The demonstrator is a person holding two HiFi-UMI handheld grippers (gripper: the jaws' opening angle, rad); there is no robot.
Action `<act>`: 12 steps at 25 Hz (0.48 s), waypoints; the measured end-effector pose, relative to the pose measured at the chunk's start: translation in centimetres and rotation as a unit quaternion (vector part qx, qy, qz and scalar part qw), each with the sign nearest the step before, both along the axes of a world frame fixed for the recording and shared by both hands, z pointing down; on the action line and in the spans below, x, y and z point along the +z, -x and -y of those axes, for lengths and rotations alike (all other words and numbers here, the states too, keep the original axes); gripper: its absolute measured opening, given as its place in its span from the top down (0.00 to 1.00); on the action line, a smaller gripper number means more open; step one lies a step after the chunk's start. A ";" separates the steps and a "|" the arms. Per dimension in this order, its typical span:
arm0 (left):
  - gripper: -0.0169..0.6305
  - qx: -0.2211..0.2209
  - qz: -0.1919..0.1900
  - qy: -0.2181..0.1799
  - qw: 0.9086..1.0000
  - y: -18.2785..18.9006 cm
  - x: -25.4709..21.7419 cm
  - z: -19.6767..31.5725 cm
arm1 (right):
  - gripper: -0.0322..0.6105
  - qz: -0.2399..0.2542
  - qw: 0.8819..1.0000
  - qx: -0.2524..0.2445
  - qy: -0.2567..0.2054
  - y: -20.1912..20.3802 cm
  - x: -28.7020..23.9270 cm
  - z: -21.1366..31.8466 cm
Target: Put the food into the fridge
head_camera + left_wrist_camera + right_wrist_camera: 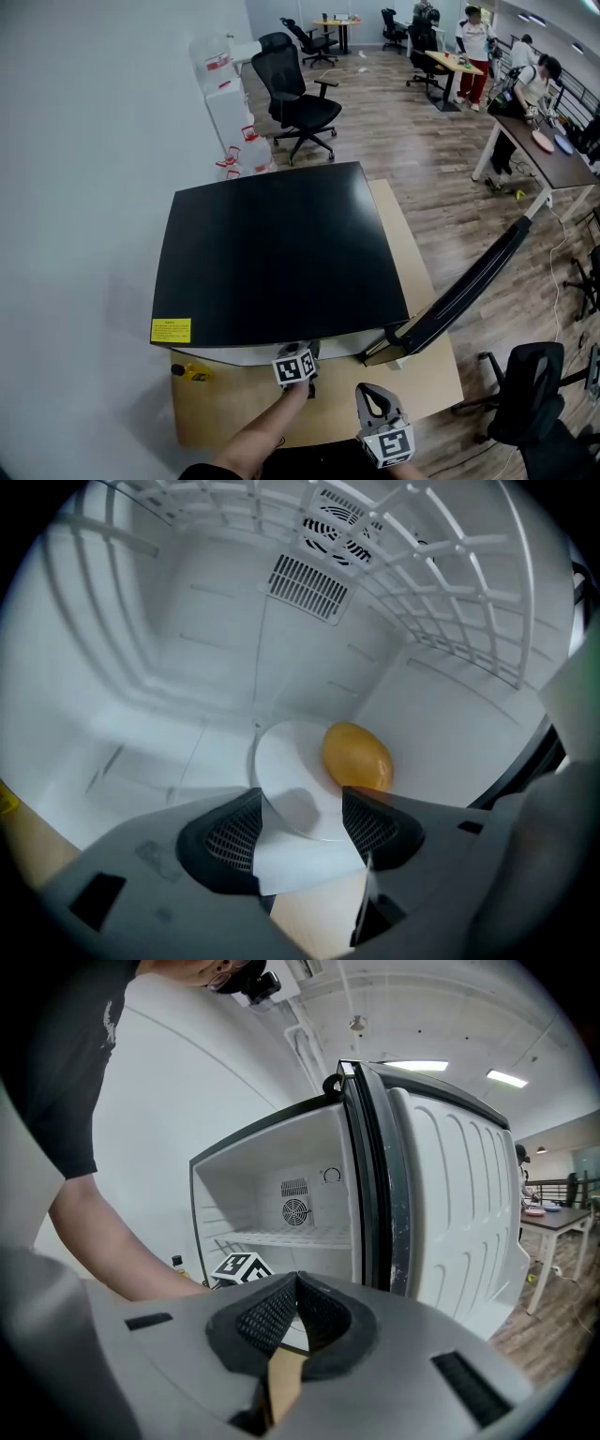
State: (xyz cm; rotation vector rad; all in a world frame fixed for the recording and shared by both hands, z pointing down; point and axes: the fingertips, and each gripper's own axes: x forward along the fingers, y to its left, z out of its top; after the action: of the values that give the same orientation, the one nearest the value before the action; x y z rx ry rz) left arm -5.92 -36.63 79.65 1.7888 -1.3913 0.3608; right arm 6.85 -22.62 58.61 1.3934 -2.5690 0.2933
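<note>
A black-topped mini fridge (277, 253) stands on a wooden table (427, 370) with its door (469, 281) swung open to the right. Inside, on the white fridge floor, a white plate (286, 771) carries a yellow-orange oval piece of food (356, 757). My left gripper (302, 822) reaches into the fridge and is open; the plate's near rim lies between its pads without being pressed. In the head view only its marker cube (295, 366) shows under the fridge's front edge. My right gripper (295, 1312) is shut on nothing, held in front of the open fridge (281, 1204).
A white wire shelf (450, 602) spans the fridge above the plate, with a fan vent (309, 583) on the back wall. A small yellow object (192, 372) lies on the table's left. Office chairs (300, 103), water jugs (230, 112) and people at desks (525, 94) are beyond.
</note>
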 end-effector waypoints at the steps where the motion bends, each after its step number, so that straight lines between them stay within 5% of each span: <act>1: 0.59 -0.001 -0.002 -0.002 1.000 0.1 -0.1 0.0 | 0.86 0.001 1.000 0.001 0.002 0.1 -0.2 0.0; 12: 0.59 -0.014 -0.018 -0.008 1.000 0.8 -0.7 -0.8 | 0.86 0.004 1.000 0.015 -0.009 -0.8 -1.3 -0.3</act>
State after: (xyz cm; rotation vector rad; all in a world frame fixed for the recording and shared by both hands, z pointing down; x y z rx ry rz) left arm -6.69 -35.85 78.94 1.7798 -1.3955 0.3014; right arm 7.68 -22.30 57.33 1.4409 -2.5668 0.2812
